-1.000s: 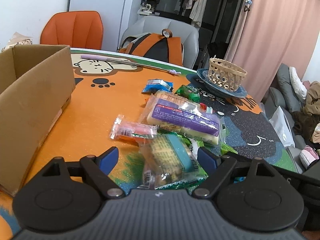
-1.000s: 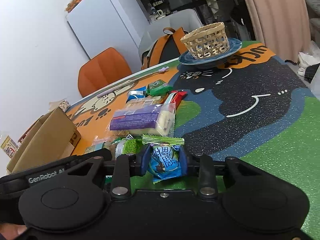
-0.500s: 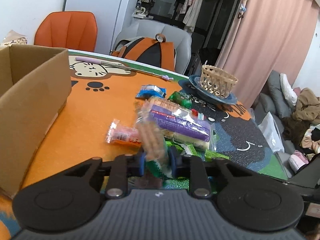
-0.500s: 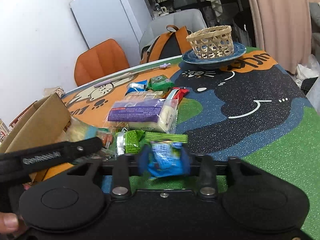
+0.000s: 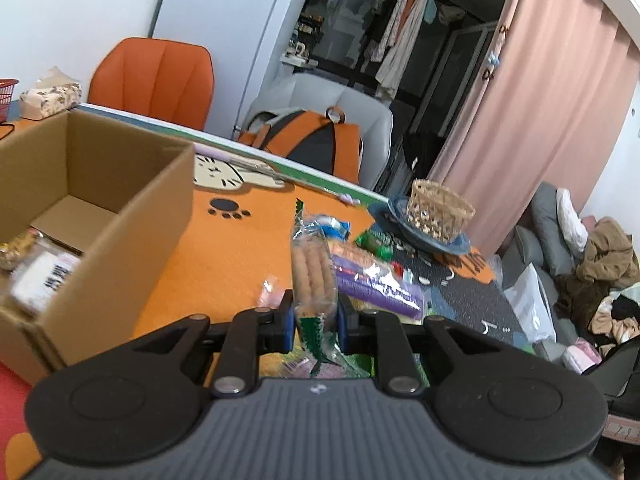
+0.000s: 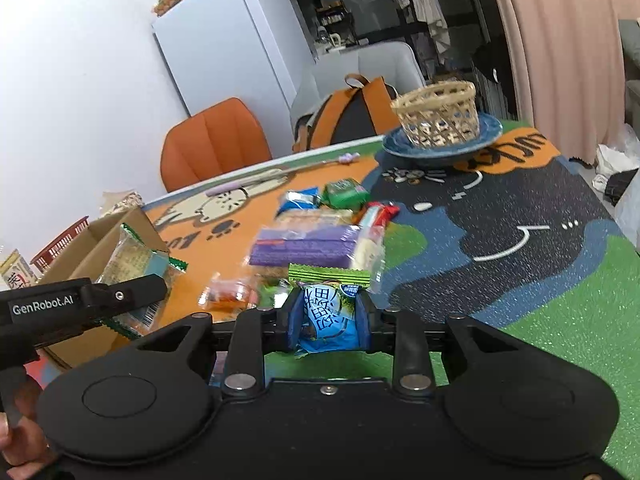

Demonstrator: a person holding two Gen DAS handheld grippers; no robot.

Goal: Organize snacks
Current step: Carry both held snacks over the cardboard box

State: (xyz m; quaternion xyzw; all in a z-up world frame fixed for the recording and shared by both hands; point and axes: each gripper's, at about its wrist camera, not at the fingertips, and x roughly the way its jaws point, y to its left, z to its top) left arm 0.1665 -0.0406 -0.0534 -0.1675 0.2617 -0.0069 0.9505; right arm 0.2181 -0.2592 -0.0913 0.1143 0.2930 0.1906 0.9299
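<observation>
My left gripper (image 5: 314, 318) is shut on a clear biscuit packet (image 5: 311, 276) with green crimped ends, lifted off the table and standing on edge. In the right wrist view the same biscuit packet (image 6: 134, 264) hangs by the open cardboard box (image 6: 86, 254). My right gripper (image 6: 330, 320) is shut on a small blue and green candy packet (image 6: 326, 312). The cardboard box (image 5: 100, 208) sits at the left with a few packets inside. Loose snacks stay on the mat: a purple-labelled packet (image 6: 308, 246), a green packet (image 6: 346, 192), a blue packet (image 6: 300, 198) and a small orange one (image 6: 228, 294).
A woven basket (image 6: 438, 114) stands on a blue plate (image 6: 476, 140) at the table's far end. An orange chair (image 5: 152, 80) and a grey chair with a backpack (image 5: 316, 144) stand behind the cat-print table mat (image 6: 500, 220). A hand (image 6: 18, 450) shows at lower left.
My left gripper has shut on the biscuit packet and lifted it toward the box. My right gripper, holding the candy packet throughout, has risen a little.
</observation>
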